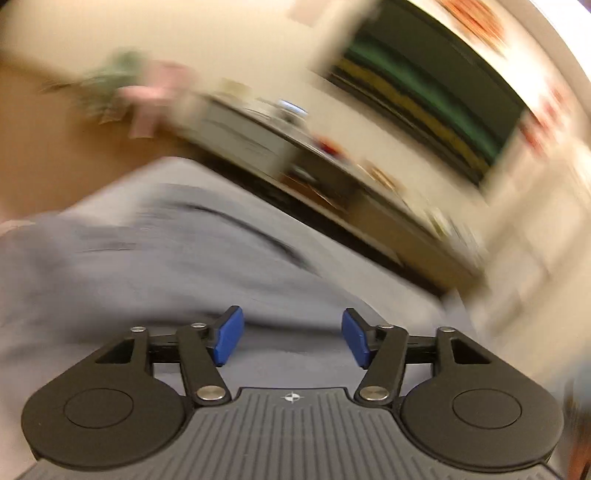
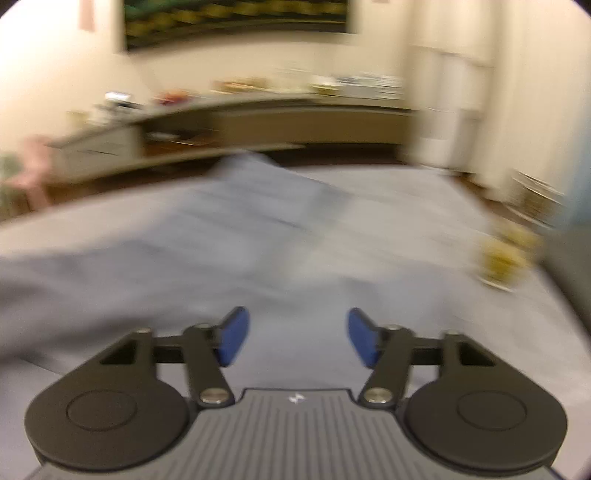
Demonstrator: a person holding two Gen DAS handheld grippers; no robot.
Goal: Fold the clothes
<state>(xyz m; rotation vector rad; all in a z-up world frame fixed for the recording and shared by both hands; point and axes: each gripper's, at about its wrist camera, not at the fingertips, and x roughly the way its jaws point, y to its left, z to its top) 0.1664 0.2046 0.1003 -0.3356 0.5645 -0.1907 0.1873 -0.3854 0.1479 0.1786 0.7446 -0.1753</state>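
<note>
A pale blue-grey garment [image 1: 155, 251] lies spread on a grey bed surface [image 1: 399, 295], blurred by motion. My left gripper [image 1: 292, 338] hangs above its near part, blue pads apart, nothing between them. In the right wrist view the same garment [image 2: 207, 236] stretches from the left toward the bed's far middle. Over the grey surface [image 2: 424, 206], my right gripper [image 2: 299, 338] is open, with its blue pads empty and wide apart.
A long low cabinet [image 2: 277, 125] with clutter on top runs along the far wall under a dark framed picture [image 2: 236, 18]. A yellowish object [image 2: 506, 254] lies at the bed's right edge. Pink and green cloth [image 1: 140, 96] sits far left.
</note>
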